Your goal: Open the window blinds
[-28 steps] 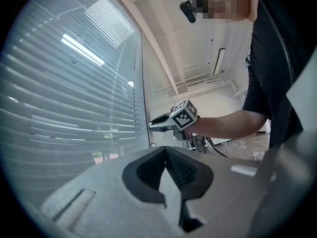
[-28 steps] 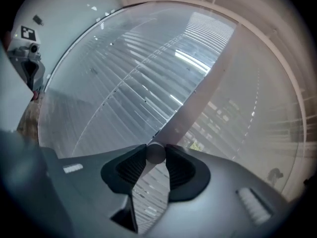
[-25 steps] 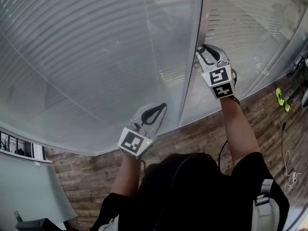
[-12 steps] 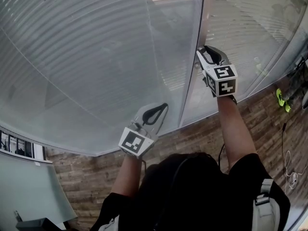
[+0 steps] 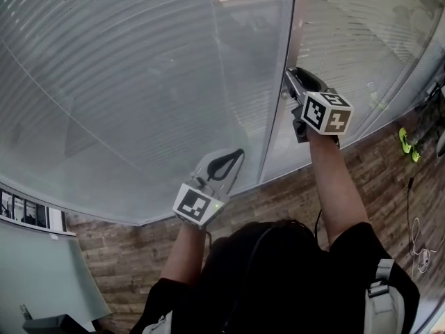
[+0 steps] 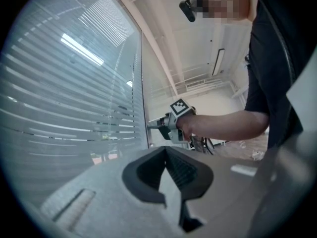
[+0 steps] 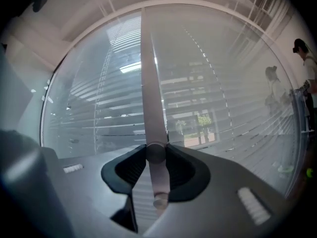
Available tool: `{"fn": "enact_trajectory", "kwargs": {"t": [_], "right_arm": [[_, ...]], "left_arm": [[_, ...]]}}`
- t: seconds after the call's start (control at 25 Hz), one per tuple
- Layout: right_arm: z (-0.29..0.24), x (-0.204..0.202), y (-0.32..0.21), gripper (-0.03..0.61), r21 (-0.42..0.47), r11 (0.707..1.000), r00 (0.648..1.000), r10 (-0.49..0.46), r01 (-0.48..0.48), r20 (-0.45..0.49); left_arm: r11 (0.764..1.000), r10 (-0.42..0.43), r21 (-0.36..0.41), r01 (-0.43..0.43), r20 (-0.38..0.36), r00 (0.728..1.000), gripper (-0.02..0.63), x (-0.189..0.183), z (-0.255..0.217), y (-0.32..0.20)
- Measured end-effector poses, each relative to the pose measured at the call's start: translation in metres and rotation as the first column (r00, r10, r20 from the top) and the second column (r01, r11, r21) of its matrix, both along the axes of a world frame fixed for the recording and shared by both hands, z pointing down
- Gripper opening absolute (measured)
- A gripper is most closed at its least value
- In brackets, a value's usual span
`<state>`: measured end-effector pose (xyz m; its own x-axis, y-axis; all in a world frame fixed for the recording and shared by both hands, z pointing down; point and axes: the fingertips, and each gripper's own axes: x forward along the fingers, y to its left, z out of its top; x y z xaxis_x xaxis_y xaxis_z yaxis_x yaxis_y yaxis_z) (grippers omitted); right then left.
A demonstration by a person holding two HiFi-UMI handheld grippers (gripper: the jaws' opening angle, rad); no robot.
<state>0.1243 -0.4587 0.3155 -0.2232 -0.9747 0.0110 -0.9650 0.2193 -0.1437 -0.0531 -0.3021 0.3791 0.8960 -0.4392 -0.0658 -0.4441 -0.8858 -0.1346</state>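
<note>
Grey window blinds (image 5: 139, 82) with level slats fill both panes, which a pale upright frame post (image 5: 278, 82) divides. My right gripper (image 5: 288, 76) points at that post and is shut on a small round knob (image 7: 155, 152) on it, with the pads pressing on both its sides. Through the slats (image 7: 208, 118) in the right gripper view some outdoors shows. My left gripper (image 5: 240, 152) hangs lower, left of the post and close to the pane. It is shut, its tips (image 6: 166, 148) meet with nothing between them. The left gripper view also shows the right gripper (image 6: 154, 124) at the post.
A brick-patterned wall (image 5: 292, 200) runs under the window. At the right edge a yellow-green object (image 5: 407, 143) and cables (image 5: 417, 245) lie on the floor. Two people (image 7: 302, 58) stand at the far right of the right gripper view.
My right gripper has rolled about its own axis on the knob, so its marker cube now faces more to the right. The left gripper has stayed where it was.
</note>
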Motion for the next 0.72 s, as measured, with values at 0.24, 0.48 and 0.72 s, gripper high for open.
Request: {"fn": "enact_trajectory", "kwargs": {"t": [0.24,0.48,0.72], "right_arm": [[-0.0003,-0.0005,-0.0001,0.129,0.010,1.000,1.000,0.004,-0.004,-0.013],[-0.0003,-0.0011,0.0000,0.129,0.008,1.000,1.000,0.005,-0.005,-0.018],[-0.0004,-0.0007,0.0001,0.129,0.011,1.000,1.000,-0.012,0.012,-0.026]], "left_arm": [[1.000,-0.002,-0.007,0.002,0.006,1.000,0.003,-0.0009,0.0031,-0.0015],[1.000,0.004,-0.010,-0.004,0.006,1.000,0.004,0.0002,0.0030,-0.0014],[1.000,0.005,-0.012,-0.004,0.010,1.000,0.005,0.0013,0.0043,-0.0004]]}}
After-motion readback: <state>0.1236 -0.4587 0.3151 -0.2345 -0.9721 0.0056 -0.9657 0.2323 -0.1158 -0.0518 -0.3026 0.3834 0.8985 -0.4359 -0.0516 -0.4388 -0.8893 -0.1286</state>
